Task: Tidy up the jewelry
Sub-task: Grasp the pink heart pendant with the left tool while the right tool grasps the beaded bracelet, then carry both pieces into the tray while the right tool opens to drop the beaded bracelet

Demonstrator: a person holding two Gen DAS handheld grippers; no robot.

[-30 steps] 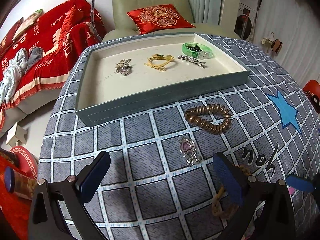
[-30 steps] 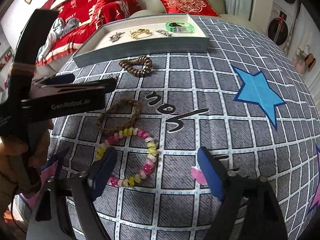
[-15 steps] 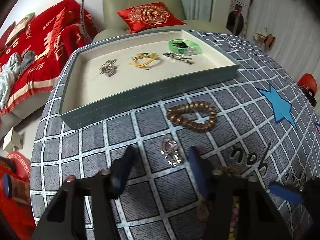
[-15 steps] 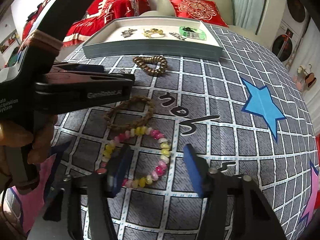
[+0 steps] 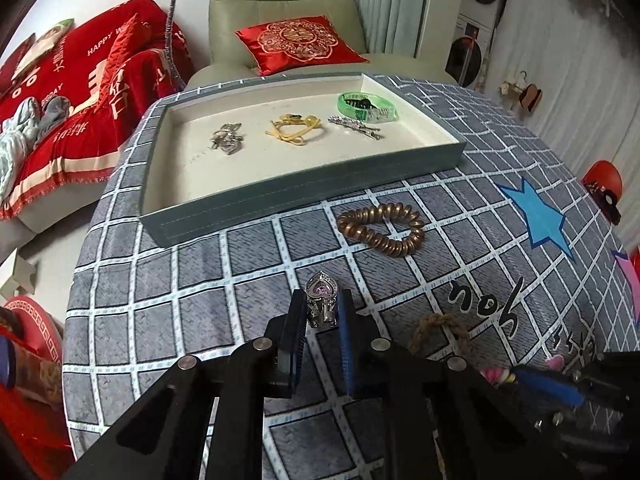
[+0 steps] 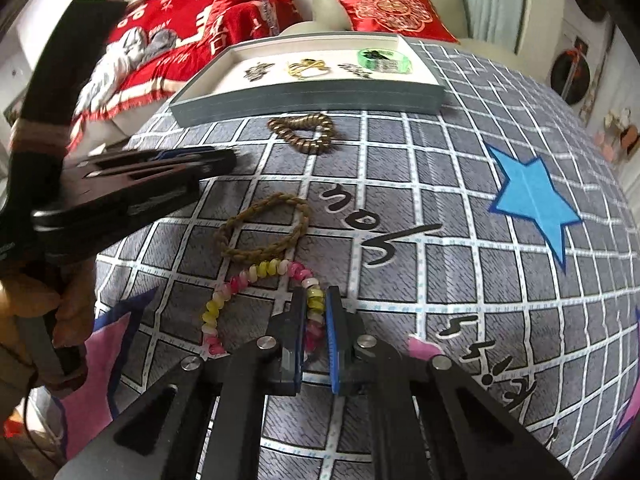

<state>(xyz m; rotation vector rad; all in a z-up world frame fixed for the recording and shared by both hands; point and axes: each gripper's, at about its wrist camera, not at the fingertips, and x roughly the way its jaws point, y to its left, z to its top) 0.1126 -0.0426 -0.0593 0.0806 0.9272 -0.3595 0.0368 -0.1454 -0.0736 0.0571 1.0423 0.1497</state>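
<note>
My left gripper (image 5: 322, 312) points down at the grey checked tablecloth. Its jaws are closing, with a silver heart-shaped charm (image 5: 321, 292) with a purple stone pinched between the pads. My right gripper (image 6: 316, 312) is shut on one side of a pink, yellow and white bead bracelet (image 6: 260, 272), which still lies on the cloth. A grey tray (image 5: 304, 196) at the back holds a green bangle (image 5: 366, 106), a gold piece (image 5: 294, 130), a silver hair clip (image 5: 354, 126) and a silver brooch (image 5: 227, 140).
A copper spiral hair tie (image 5: 380, 236) lies just in front of the tray. A brown braided loop (image 6: 264, 232) lies between the two grippers, touching the bracelet. A hand (image 6: 36, 308) holds the left gripper at the left. Behind the table is an armchair (image 5: 280, 8) with a red cushion.
Both grippers have gone from wide open to closed, the left around the heart charm and the right around the bead bracelet. Neither hand has shifted much.
</note>
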